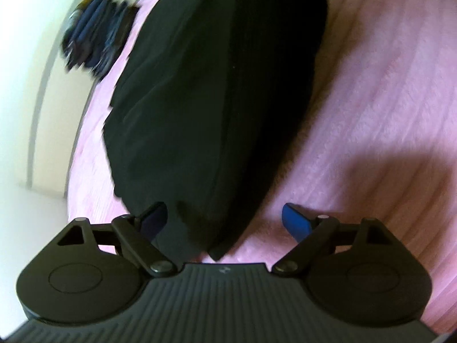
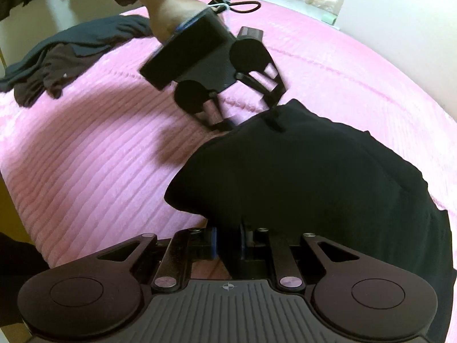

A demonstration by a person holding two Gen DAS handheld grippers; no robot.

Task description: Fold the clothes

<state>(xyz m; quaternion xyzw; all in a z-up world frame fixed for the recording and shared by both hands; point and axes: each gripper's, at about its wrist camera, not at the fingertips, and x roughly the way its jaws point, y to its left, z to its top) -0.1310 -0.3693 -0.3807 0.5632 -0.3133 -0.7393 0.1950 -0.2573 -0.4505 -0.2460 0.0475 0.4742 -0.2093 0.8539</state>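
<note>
A black garment (image 1: 217,100) lies bunched on the pink ribbed bedspread (image 1: 371,114). In the left wrist view my left gripper (image 1: 224,223) is open, its blue pads wide apart, and the garment's near corner lies between them without being pressed. In the right wrist view the same black garment (image 2: 314,185) fills the middle. My right gripper (image 2: 228,243) is shut on its near edge, with cloth pinched between the blue pads. A hand holds the left gripper (image 2: 250,123) at the garment's far edge, one finger over the cloth and one beside it.
A pile of dark clothes (image 2: 71,54) sits at the bed's far left corner, and the left wrist view shows the dark clothes (image 1: 94,37) blurred. A black cable (image 2: 242,5) lies at the far edge of the bedspread (image 2: 85,157). Pale walls border the bed.
</note>
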